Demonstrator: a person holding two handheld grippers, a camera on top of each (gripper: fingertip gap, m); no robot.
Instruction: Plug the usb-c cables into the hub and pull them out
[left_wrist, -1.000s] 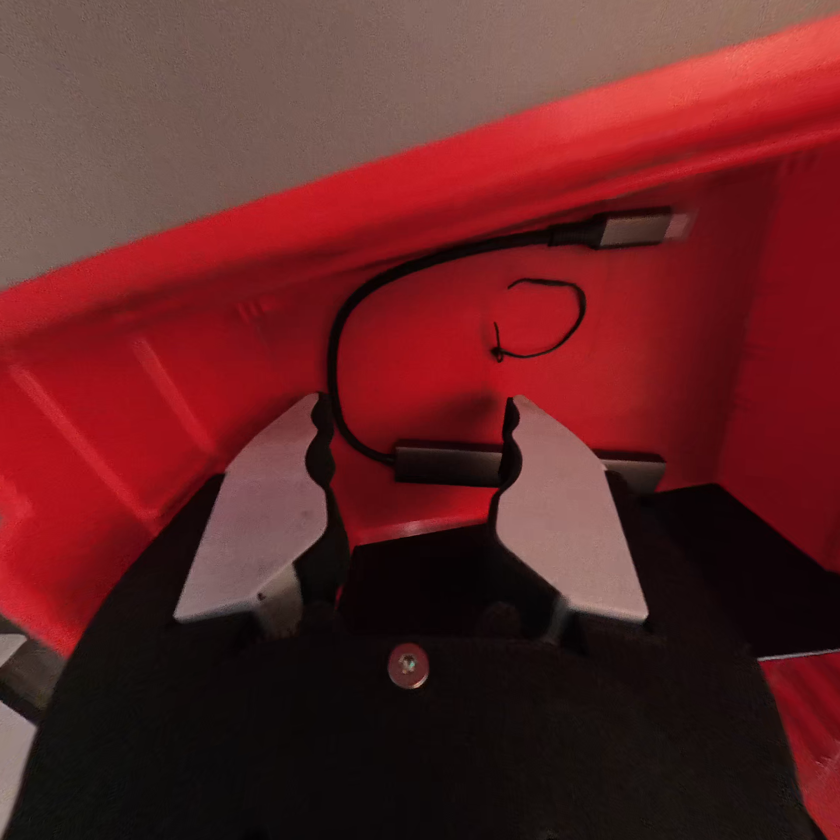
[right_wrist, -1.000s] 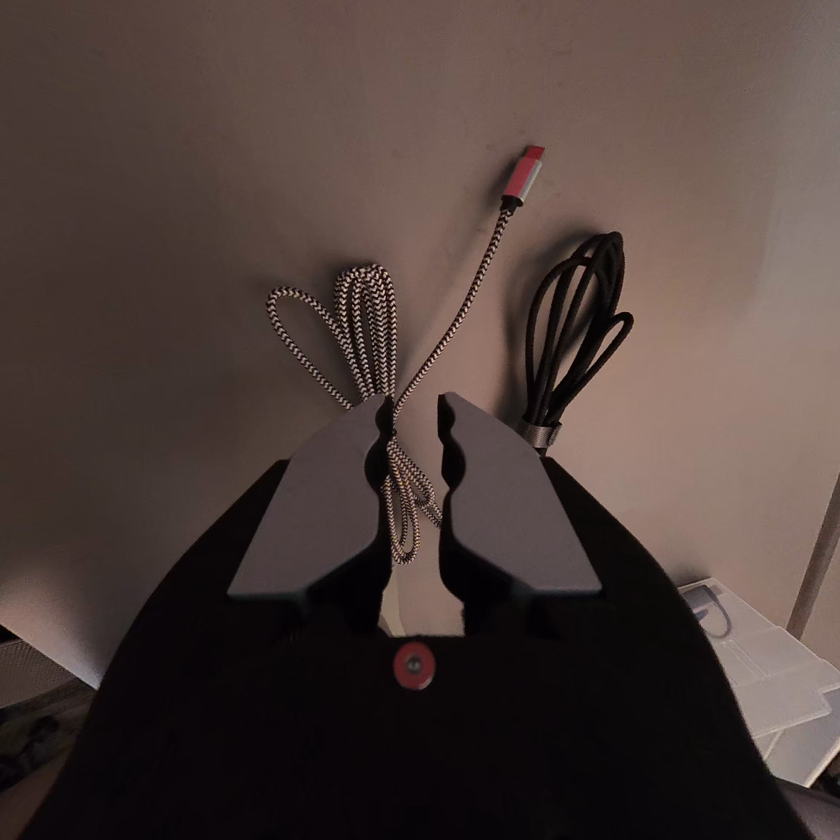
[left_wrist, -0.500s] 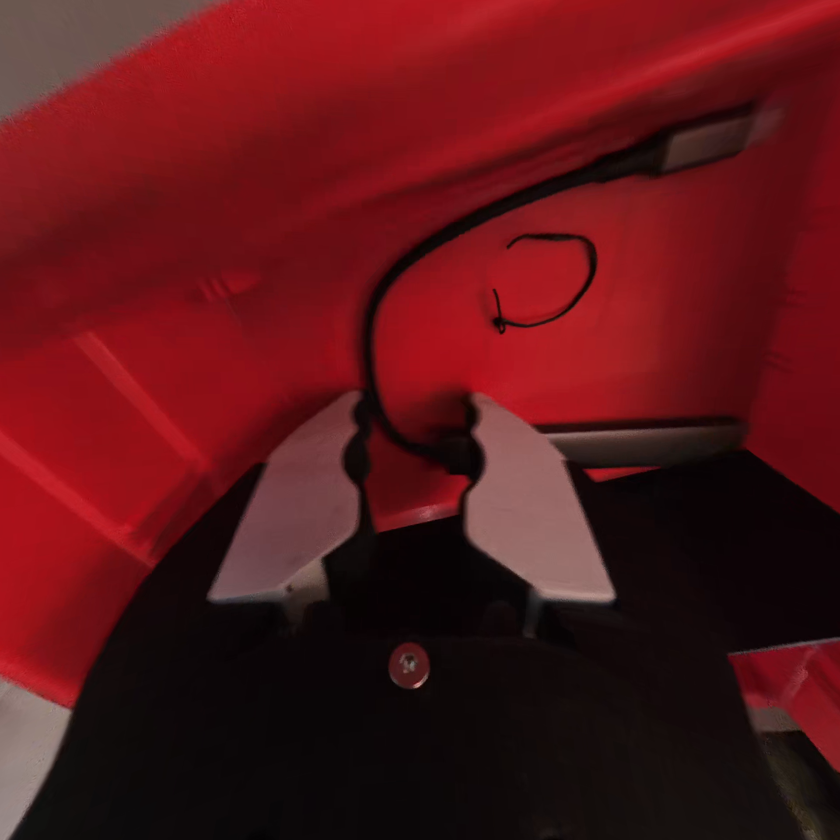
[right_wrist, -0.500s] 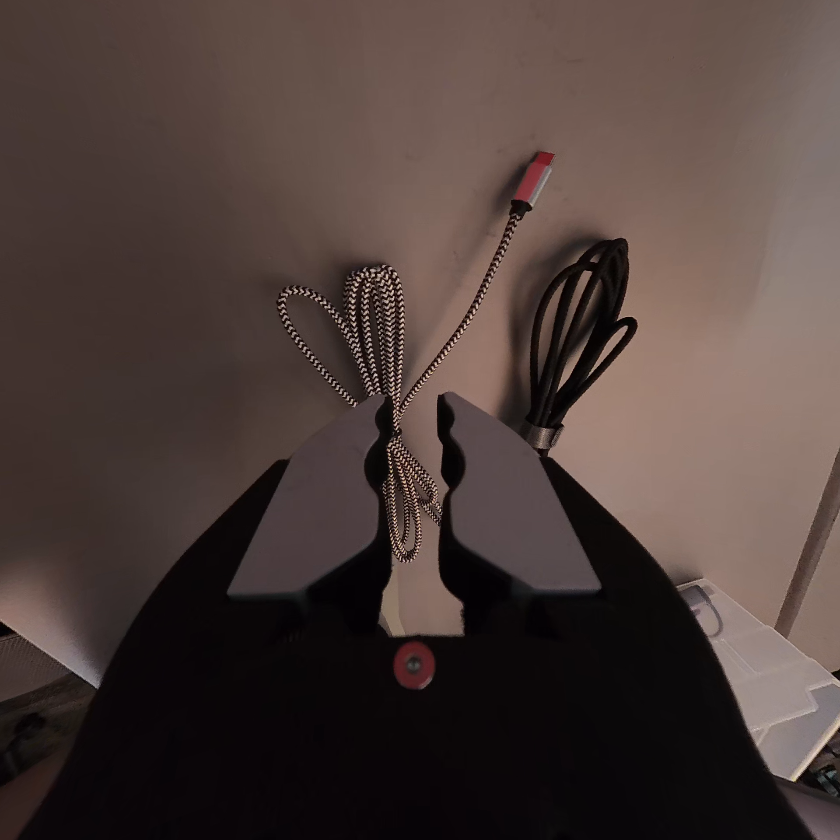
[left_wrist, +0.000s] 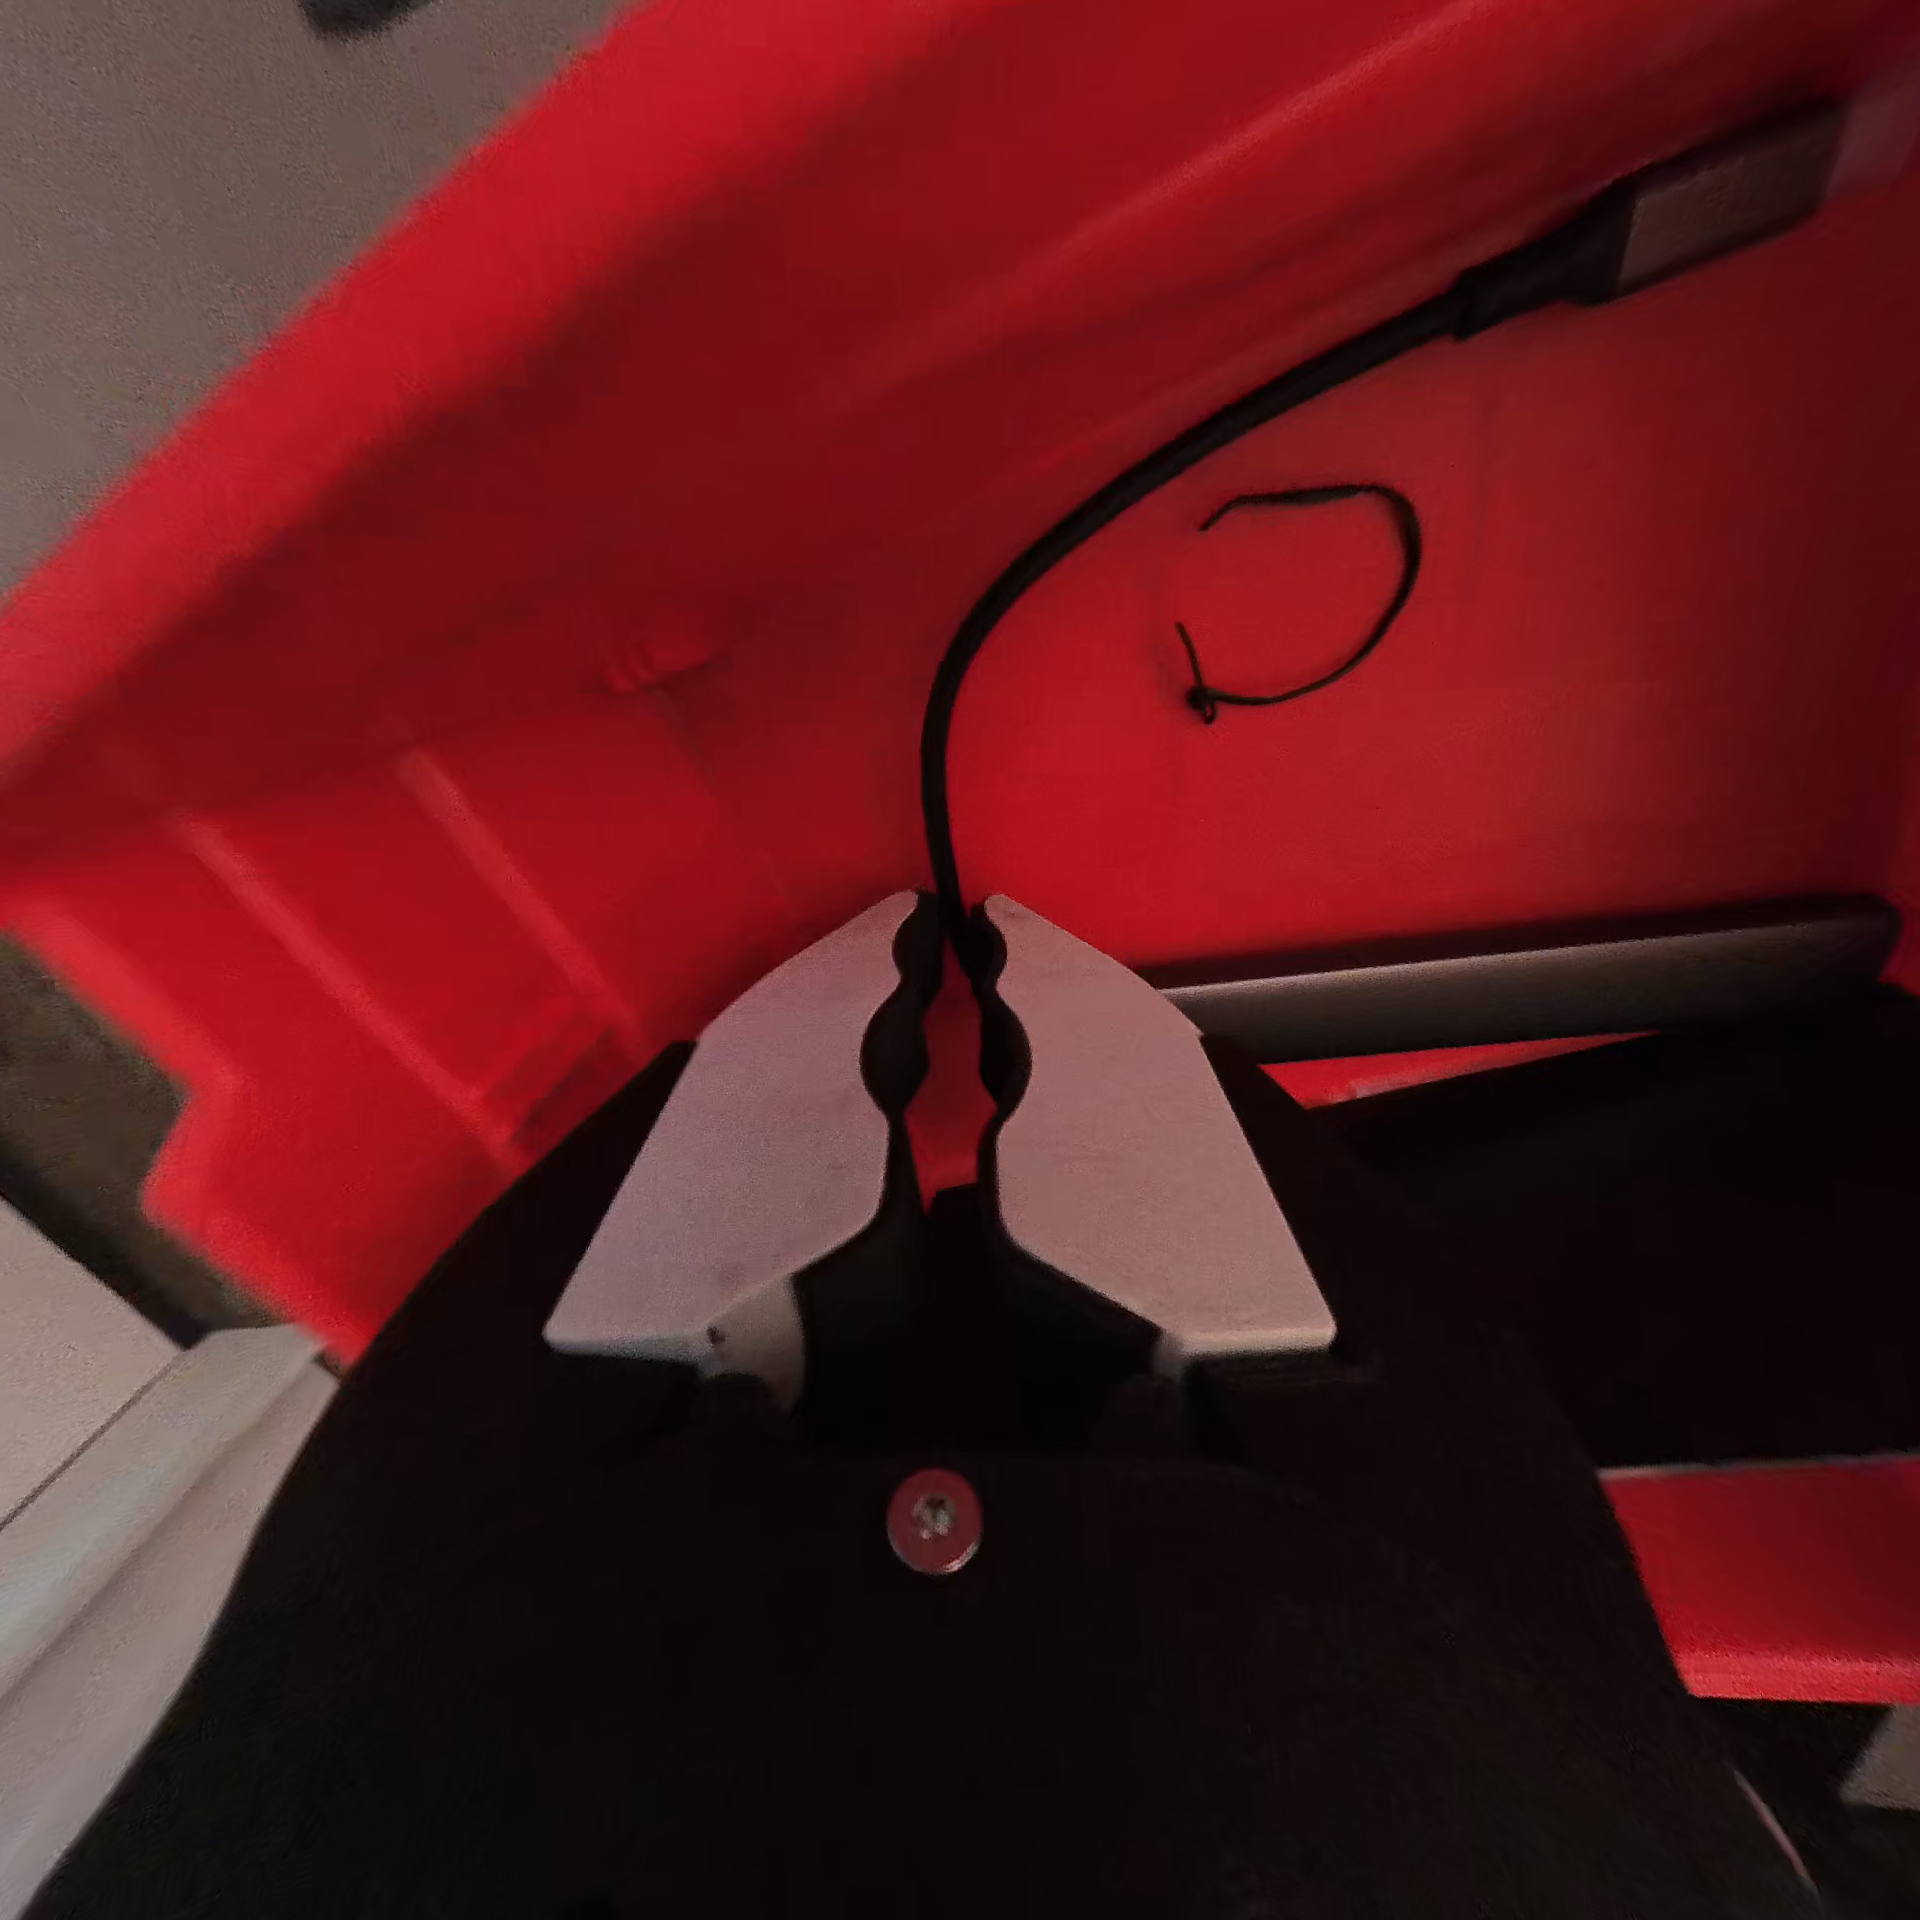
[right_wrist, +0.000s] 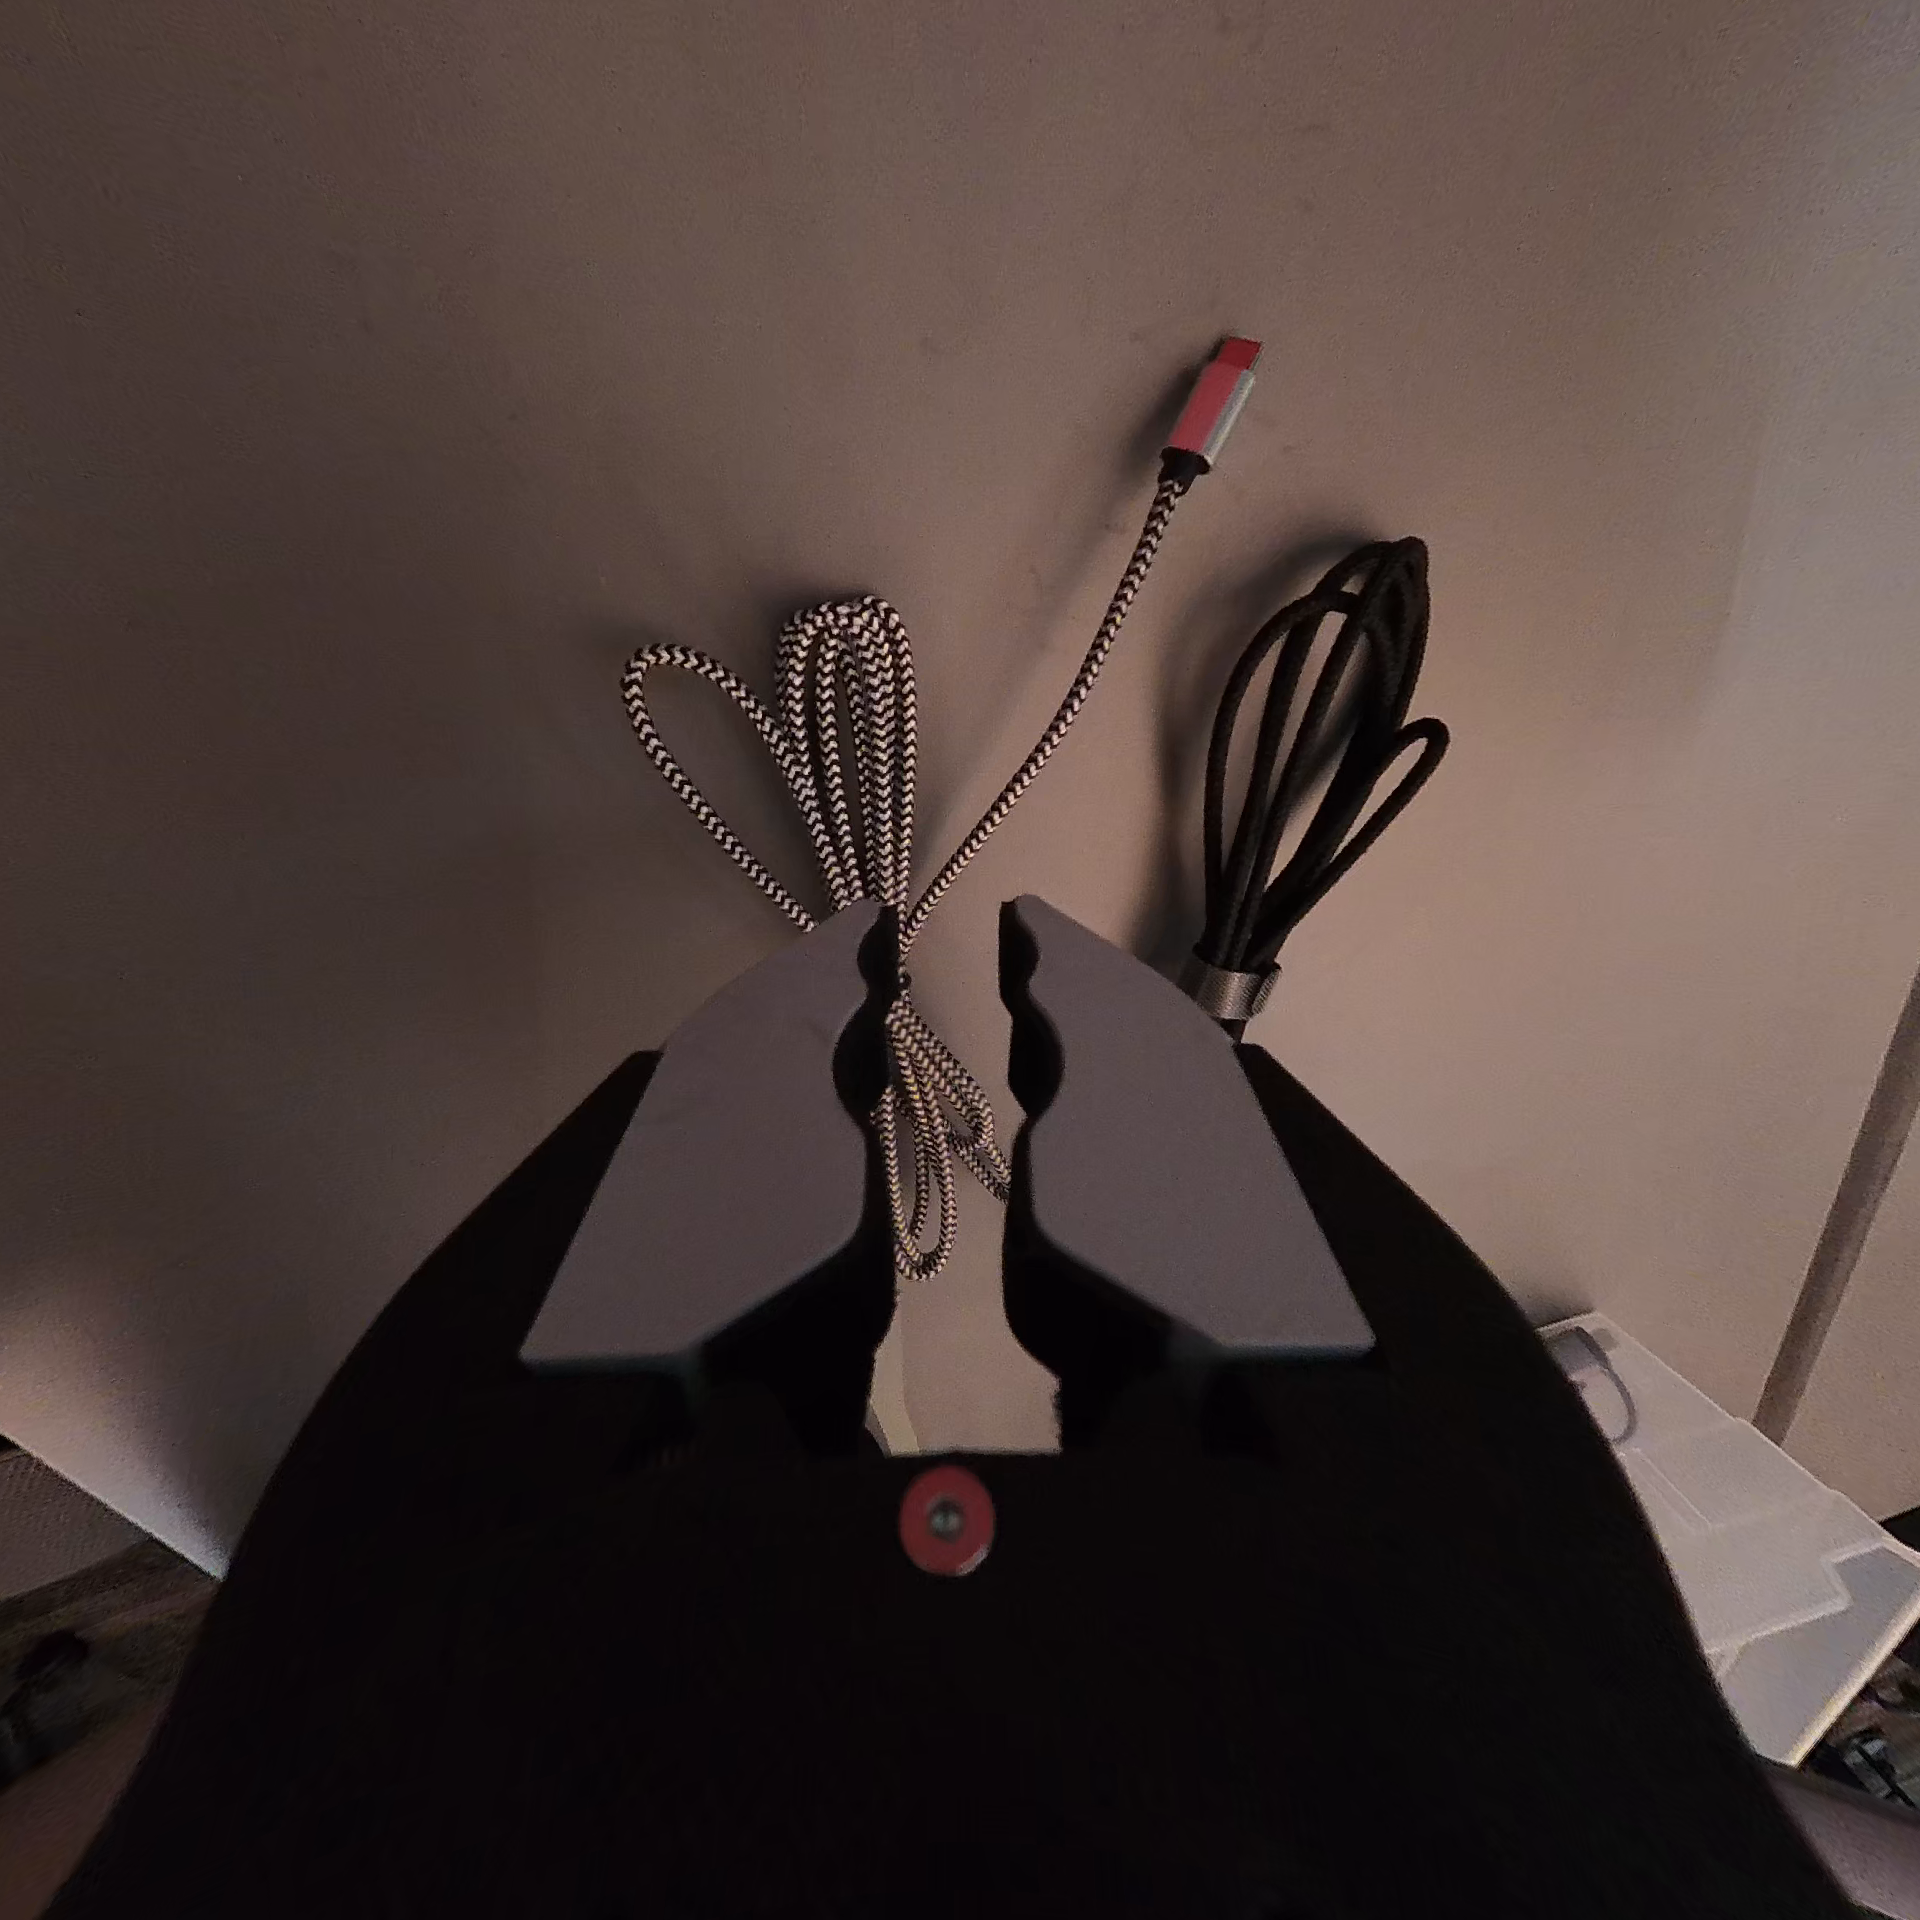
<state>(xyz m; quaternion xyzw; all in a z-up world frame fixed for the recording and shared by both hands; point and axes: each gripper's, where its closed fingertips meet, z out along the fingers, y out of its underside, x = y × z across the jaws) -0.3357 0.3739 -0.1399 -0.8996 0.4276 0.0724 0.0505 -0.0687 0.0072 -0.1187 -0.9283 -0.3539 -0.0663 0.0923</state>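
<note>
the hub (left_wrist: 1538, 982) is a slim dark grey bar lying in a red bin (left_wrist: 727, 436), with a short black lead (left_wrist: 1049, 582) curving off it up to a grey plug (left_wrist: 1704, 223) at about 1 o'clock. left gripper (left_wrist: 951, 914) is pressed together on that lead right at the fingertips, so the hub sits off to its 3 o'clock and the lead runs away toward 12 then 1. a thin black tie (left_wrist: 1392, 613) lies loose in the bin just right of the lead. this view's pretty smeary, and the hub's left end is hidden behind the right finger.

right gripper (right_wrist: 940, 920) is spread a bit, nothing pinched. it hangs over a striped cable (right_wrist: 831, 707), bundled on the grey table (right_wrist: 416, 416), whose plug (right_wrist: 1216, 405) points to 1 o'clock. a coiled black cable (right_wrist: 1320, 748) with a grey strap lies at 2 o'clock; its near end is cut off by the right finger. can't tell whether the left fingertip touches the striped cable.
</note>
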